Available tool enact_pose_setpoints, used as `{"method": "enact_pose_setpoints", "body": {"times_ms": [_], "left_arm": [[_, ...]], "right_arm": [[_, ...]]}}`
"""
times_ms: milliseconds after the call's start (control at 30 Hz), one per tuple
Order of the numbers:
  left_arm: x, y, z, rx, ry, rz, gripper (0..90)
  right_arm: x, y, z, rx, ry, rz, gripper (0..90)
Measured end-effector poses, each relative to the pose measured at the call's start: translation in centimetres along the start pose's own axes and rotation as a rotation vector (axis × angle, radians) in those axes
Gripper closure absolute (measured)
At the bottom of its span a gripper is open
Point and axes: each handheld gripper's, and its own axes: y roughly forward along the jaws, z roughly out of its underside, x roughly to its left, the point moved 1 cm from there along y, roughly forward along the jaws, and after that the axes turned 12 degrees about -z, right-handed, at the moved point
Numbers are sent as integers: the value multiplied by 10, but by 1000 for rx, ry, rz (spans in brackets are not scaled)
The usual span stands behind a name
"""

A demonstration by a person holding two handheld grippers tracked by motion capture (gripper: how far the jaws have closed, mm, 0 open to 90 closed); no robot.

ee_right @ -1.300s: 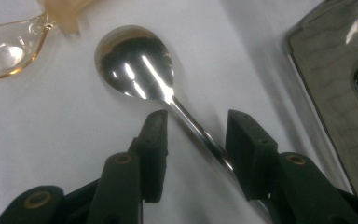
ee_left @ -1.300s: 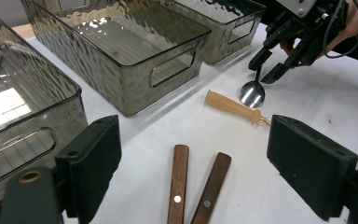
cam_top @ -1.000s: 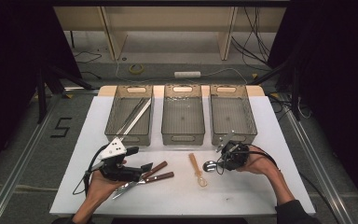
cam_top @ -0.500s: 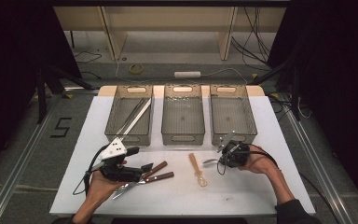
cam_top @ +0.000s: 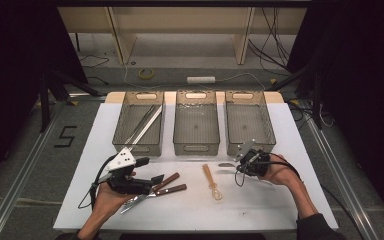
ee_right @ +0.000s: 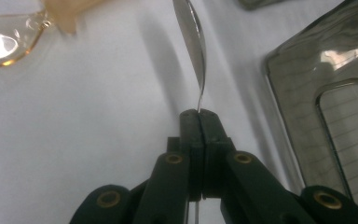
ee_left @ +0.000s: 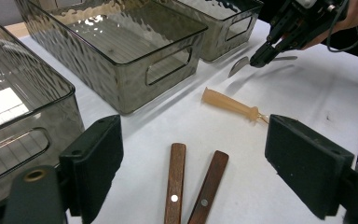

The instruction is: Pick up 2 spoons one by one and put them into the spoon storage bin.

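Note:
My right gripper [cam_top: 238,168] [ee_right: 199,115] has just been closing and is now shut on the thin handle of a metal spoon [cam_top: 226,164] [ee_right: 191,37], whose bowl sticks out toward the table's middle, just above the white top. From the left gripper view I see that right gripper [ee_left: 265,53] and the metal spoon [ee_left: 238,65] farther off. My left gripper [cam_top: 152,183] [ee_left: 196,144] stands open over two wooden-handled knives [cam_top: 169,184] [ee_left: 175,182], not touching them. An amber plastic spoon [cam_top: 212,182] [ee_left: 228,103] [ee_right: 0,46] lies between the hands.
Three smoky clear bins stand in a row at the back: the left bin [cam_top: 136,148] holds long metal utensils [cam_top: 146,121], the middle bin [cam_top: 196,148] and the right bin [cam_top: 228,125] [ee_right: 335,116] look bare. The white table edge [cam_top: 195,225] runs near the person's forearms.
The right gripper's jaws have closed onto the metal spoon's handle. Both hands have stayed where they were.

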Motion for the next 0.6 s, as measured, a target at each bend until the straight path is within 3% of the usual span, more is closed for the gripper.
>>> {"method": "enact_pose_setpoints", "body": {"times_ms": [333, 533, 600], "left_arm": [[2, 0, 0, -4, -5, -2, 185], [3, -1, 0, -18, -9, 1, 181], [3, -1, 0, -18, -10, 1, 180]], "right_arm": [[4, -16, -7, -53, 3, 16, 900], [4, -25, -14, -128, 29, 15, 900], [3, -29, -18, -168, 58, 19, 900]]}}
